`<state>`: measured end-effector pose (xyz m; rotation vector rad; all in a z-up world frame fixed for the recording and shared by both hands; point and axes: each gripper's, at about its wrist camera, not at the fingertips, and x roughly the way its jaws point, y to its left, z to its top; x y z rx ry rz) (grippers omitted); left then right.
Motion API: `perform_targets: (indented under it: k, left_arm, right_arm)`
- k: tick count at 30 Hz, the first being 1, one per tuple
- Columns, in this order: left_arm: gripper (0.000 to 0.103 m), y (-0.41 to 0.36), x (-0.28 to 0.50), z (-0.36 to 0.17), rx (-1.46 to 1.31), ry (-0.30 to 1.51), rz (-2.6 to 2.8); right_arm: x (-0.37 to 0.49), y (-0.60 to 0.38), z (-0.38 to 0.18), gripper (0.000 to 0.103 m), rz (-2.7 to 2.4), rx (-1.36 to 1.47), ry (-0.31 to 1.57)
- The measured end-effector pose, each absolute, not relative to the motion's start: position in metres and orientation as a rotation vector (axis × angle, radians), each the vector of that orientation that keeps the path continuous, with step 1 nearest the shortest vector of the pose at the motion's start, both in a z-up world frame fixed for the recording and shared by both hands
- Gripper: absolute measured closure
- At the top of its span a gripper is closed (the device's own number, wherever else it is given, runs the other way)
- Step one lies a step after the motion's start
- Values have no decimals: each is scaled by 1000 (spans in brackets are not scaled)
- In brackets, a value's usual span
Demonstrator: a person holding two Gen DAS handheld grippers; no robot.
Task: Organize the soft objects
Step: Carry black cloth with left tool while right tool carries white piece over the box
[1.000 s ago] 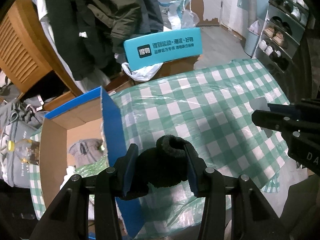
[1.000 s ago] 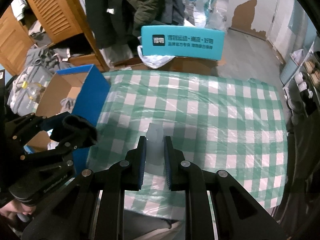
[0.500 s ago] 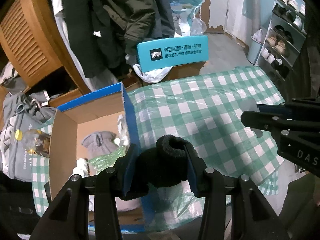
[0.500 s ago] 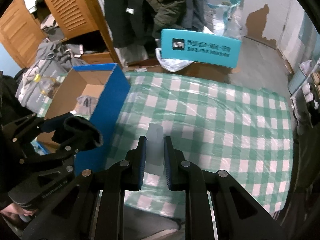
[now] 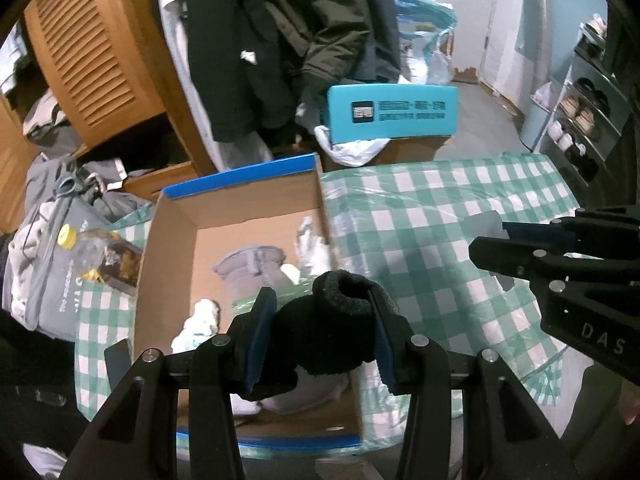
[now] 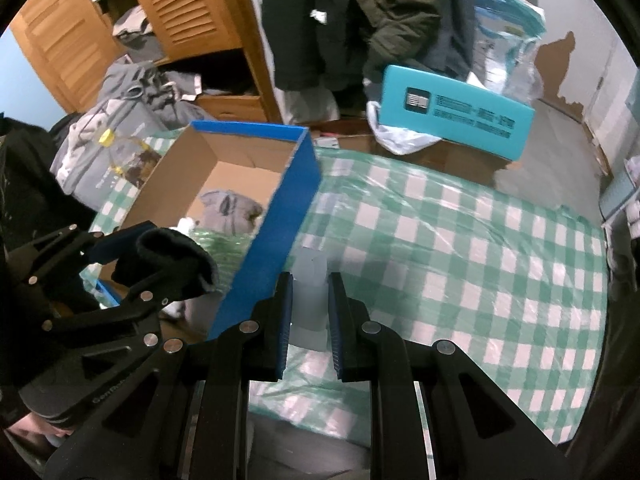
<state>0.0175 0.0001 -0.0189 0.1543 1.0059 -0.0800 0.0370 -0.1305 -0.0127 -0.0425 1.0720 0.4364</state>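
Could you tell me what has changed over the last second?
The left gripper, still clamping the black sock, swung left from the checked tablecloth to over the open cardboard box. The right gripper still pinches its pale grey item.

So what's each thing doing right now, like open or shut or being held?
Left gripper: shut on the black sock.
Black sock: held above the box.
Right gripper: shut on the pale grey cloth.
Pale grey cloth: held over the tablecloth.
Cardboard box: open, clothes inside.
Checked tablecloth: spread flat, under plastic.
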Motion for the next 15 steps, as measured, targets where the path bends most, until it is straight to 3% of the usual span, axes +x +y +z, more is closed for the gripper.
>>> perform_targets:
  k: [15]
  left_arm:
    - [56, 73, 18, -34, 65, 1041, 21]
  right_arm:
    - [49, -57, -20, 88, 528, -79, 1106]
